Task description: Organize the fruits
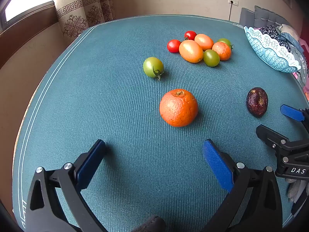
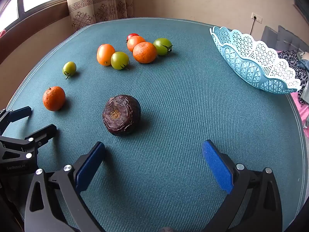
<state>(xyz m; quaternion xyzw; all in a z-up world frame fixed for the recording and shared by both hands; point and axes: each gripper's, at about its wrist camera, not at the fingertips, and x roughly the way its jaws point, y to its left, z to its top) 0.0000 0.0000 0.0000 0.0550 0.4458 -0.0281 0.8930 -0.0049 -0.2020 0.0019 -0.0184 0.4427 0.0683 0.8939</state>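
My left gripper (image 1: 154, 145) is open and empty, low over the mat, just short of a tangerine (image 1: 178, 107). My right gripper (image 2: 154, 145) is open and empty, just short of a wrinkled dark purple passion fruit (image 2: 121, 114); that fruit also shows in the left wrist view (image 1: 257, 101). A lone green tomato (image 1: 153, 66) lies beyond the tangerine. A cluster of red, orange and green tomatoes with a second tangerine (image 1: 221, 50) lies farther back. A light blue lattice basket (image 2: 253, 61) stands empty at the table's right edge.
The table is covered by a teal ribbed mat (image 2: 183, 96). The right gripper (image 1: 270, 121) shows at the right of the left wrist view; the left gripper (image 2: 34, 120) at the left of the right wrist view. Clothes lie past the basket (image 1: 270, 47).
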